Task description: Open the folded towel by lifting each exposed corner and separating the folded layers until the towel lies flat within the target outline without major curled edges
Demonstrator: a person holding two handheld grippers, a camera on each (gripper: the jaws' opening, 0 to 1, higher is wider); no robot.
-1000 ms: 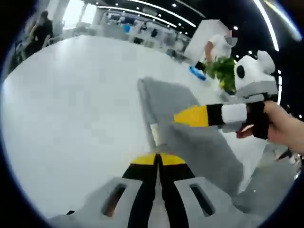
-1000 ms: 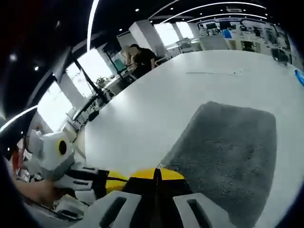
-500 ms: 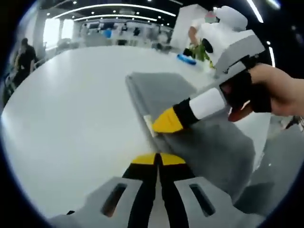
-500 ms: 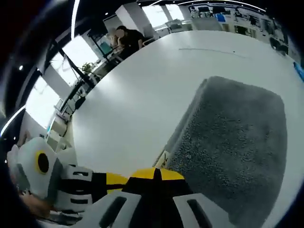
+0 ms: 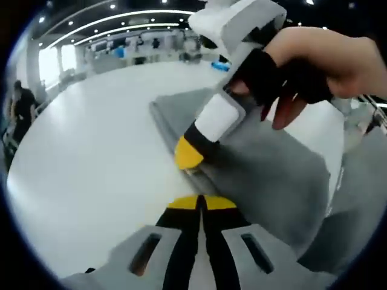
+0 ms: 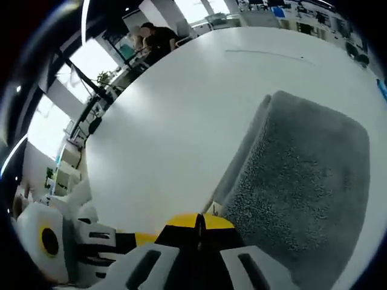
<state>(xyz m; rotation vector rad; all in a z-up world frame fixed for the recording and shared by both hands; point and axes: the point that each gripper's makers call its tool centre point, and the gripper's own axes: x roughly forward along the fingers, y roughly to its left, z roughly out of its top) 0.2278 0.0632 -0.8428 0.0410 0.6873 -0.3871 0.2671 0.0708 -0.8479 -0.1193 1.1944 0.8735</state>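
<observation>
Fingers of the left gripper (image 5: 201, 202) pressed together, yellow tips meeting with no gap, nothing between them. They hover over the white desk (image 5: 91, 151), tips just short of the near edge of the grey towel (image 5: 266, 175). Fingers of the right gripper (image 6: 199, 221) likewise closed tip to tip, holding nothing; towel (image 6: 302, 181) lies just ahead and to the right of them in the right gripper view.

Towel still folded, a thick grey terry slab flat on the desk. In the left gripper view the right gripper (image 5: 188, 154) comes in from the upper right, held by a hand (image 5: 314, 60) in a black fingerless glove; its yellow tip sits at the towel's near long edge, beside a small pale tag (image 5: 192, 172). Cannot tell whether that tip touches the fabric or slips under a layer.

Layer count along the folded edge hard to read; edge looks doubled in the right gripper view. The towel's far right side is cut off in both views. No target outline can be made out on the desk.

In the right gripper view the left gripper (image 6: 115, 241) shows at the lower left, beside the right gripper's own fingers, white body with a yellow disc. Beyond the desk: an office hall with ceiling light strips, bright windows, and a dark-clothed person (image 6: 158, 37) at the far desk edge, also small at the left of the left gripper view (image 5: 21, 106). A blue object (image 5: 221, 66) lies on the desk past the towel, too small to identify.
</observation>
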